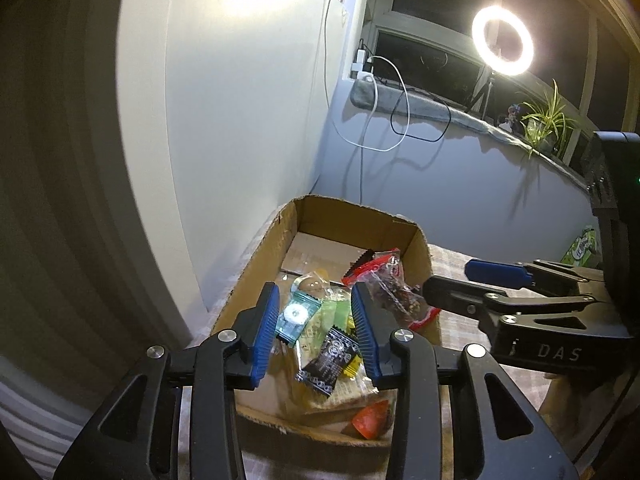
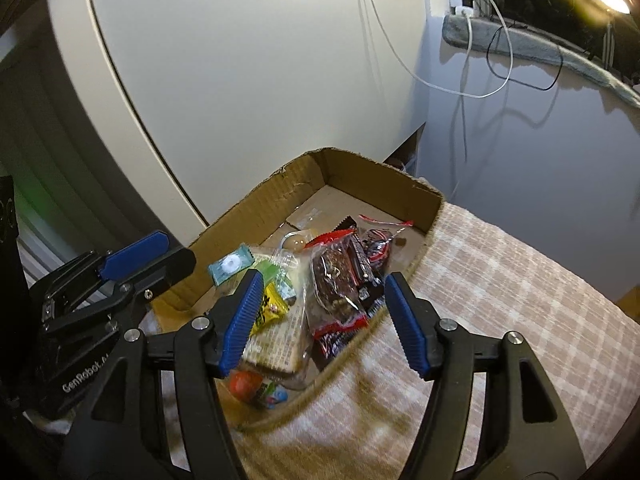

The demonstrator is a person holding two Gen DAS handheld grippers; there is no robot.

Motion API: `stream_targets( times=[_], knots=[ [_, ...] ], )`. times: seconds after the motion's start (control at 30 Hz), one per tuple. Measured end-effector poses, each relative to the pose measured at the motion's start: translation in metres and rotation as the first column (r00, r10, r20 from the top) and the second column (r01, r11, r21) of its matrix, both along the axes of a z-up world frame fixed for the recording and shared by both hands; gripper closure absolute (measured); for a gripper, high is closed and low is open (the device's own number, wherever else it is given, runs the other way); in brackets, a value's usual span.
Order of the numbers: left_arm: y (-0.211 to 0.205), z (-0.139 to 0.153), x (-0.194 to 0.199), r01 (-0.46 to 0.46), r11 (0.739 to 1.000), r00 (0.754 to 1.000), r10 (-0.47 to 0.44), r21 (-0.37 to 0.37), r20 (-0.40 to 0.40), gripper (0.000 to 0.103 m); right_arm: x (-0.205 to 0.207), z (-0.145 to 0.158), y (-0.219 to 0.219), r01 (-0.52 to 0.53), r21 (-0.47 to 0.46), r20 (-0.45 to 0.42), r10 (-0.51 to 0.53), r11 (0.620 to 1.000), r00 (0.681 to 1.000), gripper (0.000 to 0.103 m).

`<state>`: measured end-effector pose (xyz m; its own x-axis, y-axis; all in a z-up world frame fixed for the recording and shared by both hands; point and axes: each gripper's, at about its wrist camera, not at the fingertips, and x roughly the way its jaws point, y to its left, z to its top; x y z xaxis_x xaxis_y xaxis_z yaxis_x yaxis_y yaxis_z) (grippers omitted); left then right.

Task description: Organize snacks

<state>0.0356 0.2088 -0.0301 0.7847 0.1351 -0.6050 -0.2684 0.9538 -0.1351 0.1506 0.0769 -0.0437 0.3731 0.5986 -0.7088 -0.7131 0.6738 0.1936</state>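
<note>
On a checked cloth, against a pale wall: one shallow cardboard box, open-topped, holding a loose heap of wrapped snacks at its near end.

Contents, counted as far as they can be told apart:
- one teal packet with a white disc;
- one black patterned sachet;
- one yellow sachet;
- one clear red-edged bag of dark pieces;
- one clear wrapped round sweet;
- one orange-red round item at the near corner;
- one flat printed pack under the rest.
Further wrappers overlap; exact total cannot be told.

Surroundings: one lit ring light; one potted plant; one white cable and one black cable hanging from the sill.

View differences: left wrist view alone shows the whole ring light, the plant and a green packet at the far right. Right wrist view alone shows the wide stretch of cloth beside the box and a blue-and-green wrapper next to the orange-red item.

Left hand-held gripper: blue pads moderately spread, poised over the heap, nothing between the pads, no contact seen.

Right hand-held gripper: pads spread wider, over the box's near right edge, framing the red-edged bag without pressing it; holds nothing.
</note>
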Motion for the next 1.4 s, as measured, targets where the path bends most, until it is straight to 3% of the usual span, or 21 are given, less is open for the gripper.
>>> stream_targets(
  times=[0.1, 0.27, 0.43, 0.8, 1.4],
  knots=[
    [-0.006, 0.004, -0.008, 0.000, 1.000, 1.000, 0.000, 0.002, 0.011, 0.053, -0.011, 0.007, -0.011, 0.010, 0.012, 0.036, -0.010, 1.000, 0.999, 0.028],
    [-0.020, 0.009, -0.022, 0.008, 1.000, 1.000, -0.008, 0.018, 0.019, 0.049, -0.032, 0.018, -0.033, 0.026, 0.025, 0.100, -0.028, 0.999, 0.995, 0.023],
    [-0.035, 0.012, -0.037, 0.008, 0.999, 1.000, -0.009, 0.031, 0.025, 0.036, -0.054, 0.024, -0.060, 0.060, 0.042, 0.161, -0.066, 0.997, 0.985, 0.013],
    [-0.060, 0.009, -0.056, -0.026, 0.998, 1.000, 0.025, 0.063, 0.008, 0.031, -0.081, 0.009, -0.099, 0.125, 0.000, 0.187, -0.123, 0.992, 0.975, 0.012],
    [-0.078, 0.013, -0.070, -0.022, 0.998, 1.000, 0.021, 0.062, 0.011, 0.028, -0.092, 0.008, -0.133, 0.196, 0.028, 0.200, -0.198, 0.980, 0.960, 0.012]
  ],
)
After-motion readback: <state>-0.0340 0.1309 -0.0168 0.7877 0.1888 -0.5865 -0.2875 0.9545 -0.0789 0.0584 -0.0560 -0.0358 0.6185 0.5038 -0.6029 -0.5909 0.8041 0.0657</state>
